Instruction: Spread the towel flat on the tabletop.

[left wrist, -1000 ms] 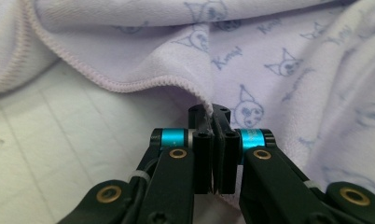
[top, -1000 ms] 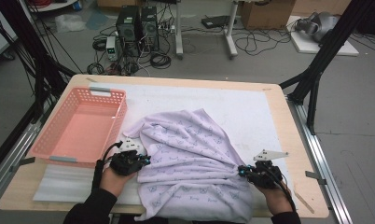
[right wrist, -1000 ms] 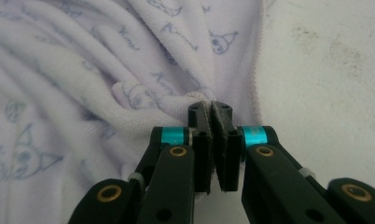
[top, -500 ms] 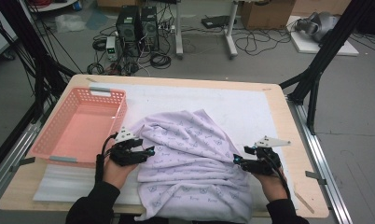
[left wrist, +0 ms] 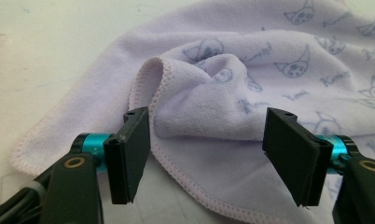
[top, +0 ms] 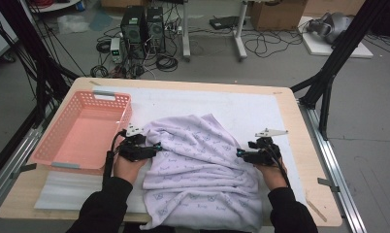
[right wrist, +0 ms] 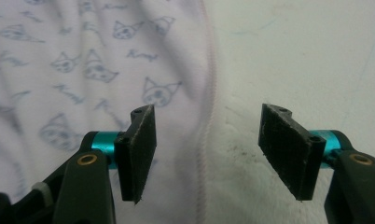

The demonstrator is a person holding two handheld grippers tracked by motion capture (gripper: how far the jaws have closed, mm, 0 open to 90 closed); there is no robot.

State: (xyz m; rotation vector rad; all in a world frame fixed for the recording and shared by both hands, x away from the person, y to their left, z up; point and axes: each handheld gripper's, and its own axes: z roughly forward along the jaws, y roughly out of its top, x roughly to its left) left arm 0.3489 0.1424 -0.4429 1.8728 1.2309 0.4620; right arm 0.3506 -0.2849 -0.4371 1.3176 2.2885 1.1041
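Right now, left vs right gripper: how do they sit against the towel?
The left gripper straddles a raised fold of the towel; the right gripper straddles its flat hemmed edge. Left sits beside the basket; right over the white mat. Both have just been opening, gripping nothing.

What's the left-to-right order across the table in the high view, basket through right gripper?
Pink basket → left gripper, jaws just opened, at the towel's edge → lavender towel → right gripper, jaws also just opened.

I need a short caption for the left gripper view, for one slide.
Left gripper, jaws just opened, straddling a raised fold of the lilac cat-print towel on the white mat.
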